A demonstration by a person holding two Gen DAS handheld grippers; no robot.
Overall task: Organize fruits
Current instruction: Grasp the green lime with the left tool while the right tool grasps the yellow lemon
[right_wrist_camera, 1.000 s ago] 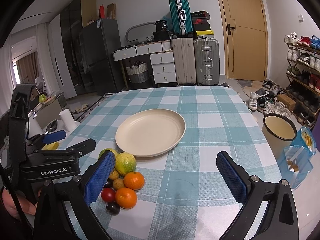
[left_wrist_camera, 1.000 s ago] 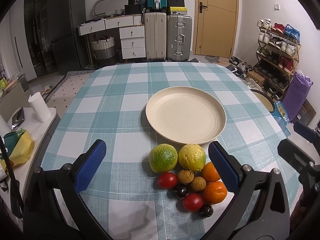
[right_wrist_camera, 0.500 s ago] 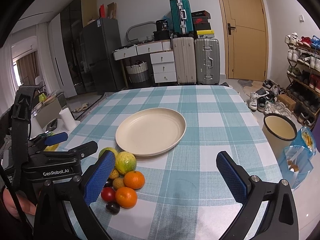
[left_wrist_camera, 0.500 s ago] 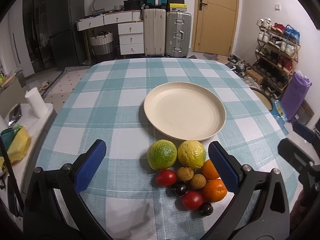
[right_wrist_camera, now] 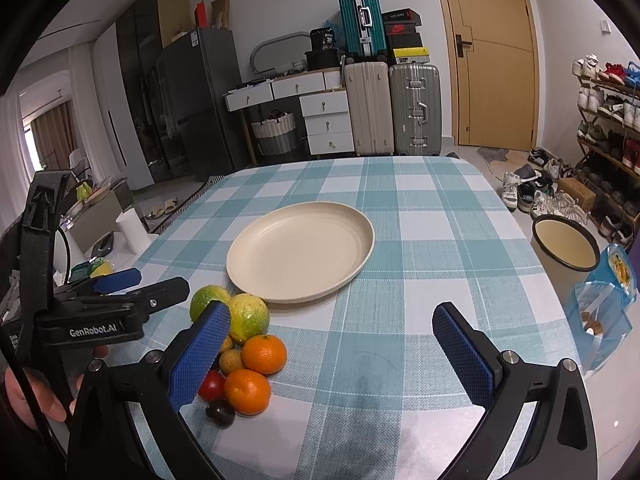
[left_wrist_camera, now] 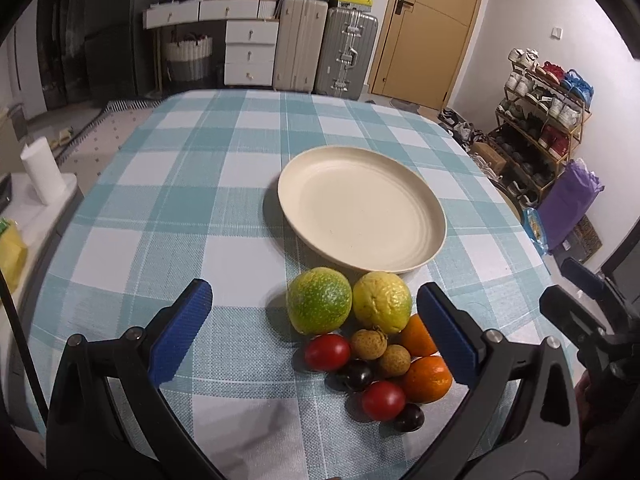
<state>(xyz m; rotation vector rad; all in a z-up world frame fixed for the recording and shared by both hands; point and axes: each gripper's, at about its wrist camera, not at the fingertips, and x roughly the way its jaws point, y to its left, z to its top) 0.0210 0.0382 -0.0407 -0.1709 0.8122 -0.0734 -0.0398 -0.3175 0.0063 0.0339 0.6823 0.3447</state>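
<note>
since the earlier frame my left gripper (left_wrist_camera: 312,328) had dipped and crept closer to the fruit pile, so the plate and fruits sat larger and the far wall slid up out of view; my right gripper (right_wrist_camera: 332,344) had barely shifted. both sets of ribbed blue rubber fingers were spread wide and held nothing.

the fruits lay in a tight cluster on the woven teal-and-white checked tablecloth (left_wrist_camera: 168,200), just in front of the round, smooth cream plate (left_wrist_camera: 434,216), which was bare. nearest the plate rim sat the dimpled green round citrus (left_wrist_camera: 319,300), touching the bumpy yellow lemon-like fruit (left_wrist_camera: 382,302). behind them were two glossy red cherry tomatoes (left_wrist_camera: 327,352), two rough tan longans (left_wrist_camera: 369,344), two pebbled orange mandarins (left_wrist_camera: 427,374) and two shiny dark grapes (left_wrist_camera: 359,375), all touching or nearly so. in the left wrist view the cluster sat between my fingers, nearer the right one, which covered part of the upper mandarin.

in the right wrist view the pile was off to the left, partly hidden by that gripper's left finger (right_wrist_camera: 200,354), with the black body of the left gripper just beyond it.

around the table were hard-shell ridged suitcases (right_wrist_camera: 394,108), white drawers (right_wrist_camera: 326,120), a wooden door (right_wrist_camera: 496,52), a shoe rack (left_wrist_camera: 540,120) and a white paper roll (left_wrist_camera: 42,176).
</note>
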